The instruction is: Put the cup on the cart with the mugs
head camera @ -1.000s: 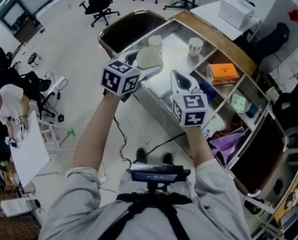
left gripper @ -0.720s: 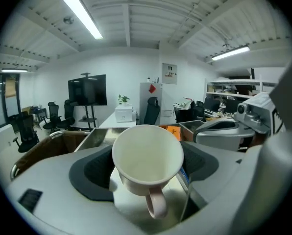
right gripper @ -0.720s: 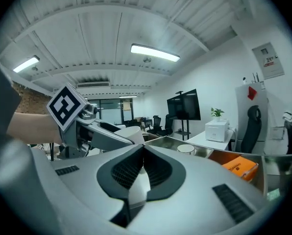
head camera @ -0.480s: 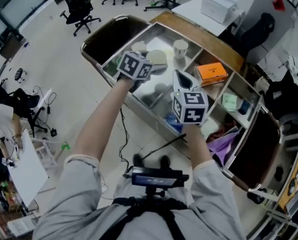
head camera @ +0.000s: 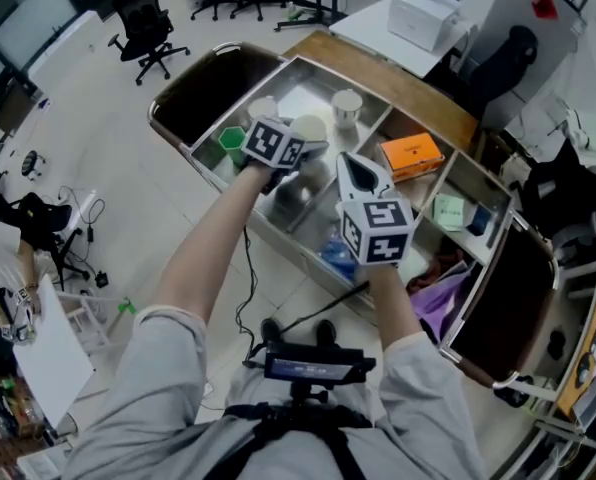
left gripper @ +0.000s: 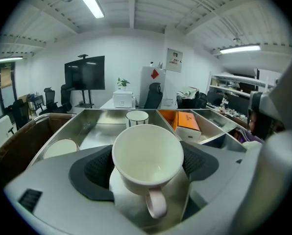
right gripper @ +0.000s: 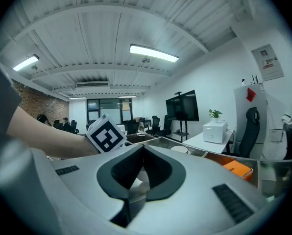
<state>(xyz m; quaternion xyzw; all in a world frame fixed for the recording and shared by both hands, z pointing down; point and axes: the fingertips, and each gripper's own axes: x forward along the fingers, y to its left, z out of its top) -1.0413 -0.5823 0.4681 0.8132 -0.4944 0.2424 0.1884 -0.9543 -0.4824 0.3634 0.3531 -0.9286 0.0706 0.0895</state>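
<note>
My left gripper (left gripper: pixel 147 168) clamps the white cup (left gripper: pixel 147 153) in wide-spread jaws, centre frame, at the cart (left gripper: pixel 62 126) tray; my right gripper (right gripper: pixel 142 148) sits closed, empty.

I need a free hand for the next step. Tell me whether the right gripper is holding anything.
No: in the right gripper view, the jaws of the right gripper meet at their tips with nothing between them.

We see a steel cart (head camera: pixel 300 96) split into compartments. In the largest stand a white mug (head camera: pixel 347 106), a second white mug (head camera: pixel 263 109) and a green object (head camera: pixel 231 138). An orange box (head camera: pixel 411 155) lies in the adjoining compartment.
</note>
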